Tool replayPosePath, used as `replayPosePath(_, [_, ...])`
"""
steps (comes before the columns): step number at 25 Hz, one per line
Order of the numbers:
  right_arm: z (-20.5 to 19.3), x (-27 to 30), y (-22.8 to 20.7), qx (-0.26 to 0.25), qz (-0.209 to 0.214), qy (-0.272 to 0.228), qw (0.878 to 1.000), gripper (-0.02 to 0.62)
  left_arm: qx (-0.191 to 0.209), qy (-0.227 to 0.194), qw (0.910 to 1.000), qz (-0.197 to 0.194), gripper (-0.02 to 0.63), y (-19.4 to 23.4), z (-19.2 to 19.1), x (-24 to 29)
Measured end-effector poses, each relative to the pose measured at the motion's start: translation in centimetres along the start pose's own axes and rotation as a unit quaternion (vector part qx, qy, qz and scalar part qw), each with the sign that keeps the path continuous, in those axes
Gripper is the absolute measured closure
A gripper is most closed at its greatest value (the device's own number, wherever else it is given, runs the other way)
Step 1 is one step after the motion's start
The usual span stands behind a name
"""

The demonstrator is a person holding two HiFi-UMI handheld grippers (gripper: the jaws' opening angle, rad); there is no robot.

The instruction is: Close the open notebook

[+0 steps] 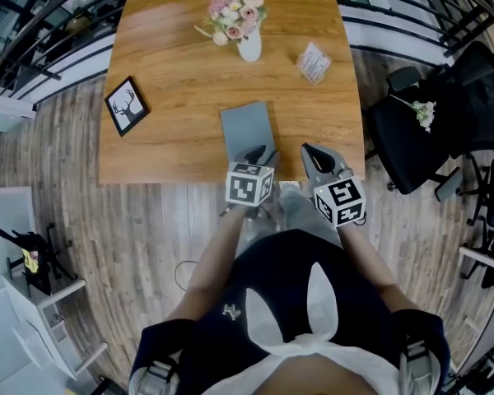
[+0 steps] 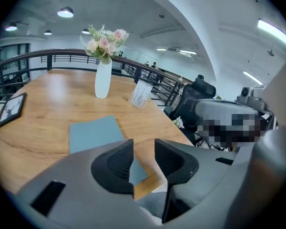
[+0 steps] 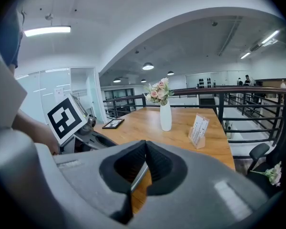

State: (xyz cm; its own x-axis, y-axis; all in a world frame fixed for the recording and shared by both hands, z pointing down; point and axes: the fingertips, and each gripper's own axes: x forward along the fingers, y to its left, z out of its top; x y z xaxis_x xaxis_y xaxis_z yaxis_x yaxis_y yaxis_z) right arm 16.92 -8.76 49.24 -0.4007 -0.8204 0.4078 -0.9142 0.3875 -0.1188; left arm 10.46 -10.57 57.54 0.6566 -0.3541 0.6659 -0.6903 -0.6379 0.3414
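In the head view, the notebook [image 1: 247, 126] lies flat on the wooden table [image 1: 173, 72], close to the near edge. It shows one plain slate cover and no pages, so I judge it to be shut. The left gripper [image 1: 259, 153] hangs over the notebook's near end, and the right gripper [image 1: 313, 156] sits just beside it at the table edge.

In the left gripper view, the left gripper [image 2: 144, 144] has its jaws parted with only air between them. The notebook [image 2: 93, 133] is below and beyond the tips and is not touched. The cover looks level, though the wide lens bends that edge, so I can't rule out a slight lift at the corner.

In the right gripper view, the right gripper [image 3: 144, 146] has its tips pressed together on nothing (only the table edge shows through the slot beneath). The notebook is hidden behind the jaws here.

I judge the closing step done. The next move is to draw both grippers back clear of the cover without catching its near edge, then check that it lies shut.
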Motion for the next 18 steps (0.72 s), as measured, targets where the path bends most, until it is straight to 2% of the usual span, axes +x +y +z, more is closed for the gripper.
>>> replayPosePath(8, [2.9, 0.4, 1.3, -0.011, 0.024, -0.027, 0.999, 0.597, 0.006, -0.081, 0.9962, 0.029, 0.473, 0.2, 4.9, -4.7])
replayPosePath(14, [4.0, 0.8, 2.1, -0.013, 0.04, -0.031, 0.999, 0.597, 0.044, -0.123, 0.9894, 0.063, 0.546, 0.0, 6.4, -6.8])
replayPosePath(18, [4.4, 1.2, 2.7, -0.013, 0.051, -0.03, 0.998, 0.597, 0.041, -0.142, 0.9869, 0.065, 0.575, 0.1, 6.8, -8.0])
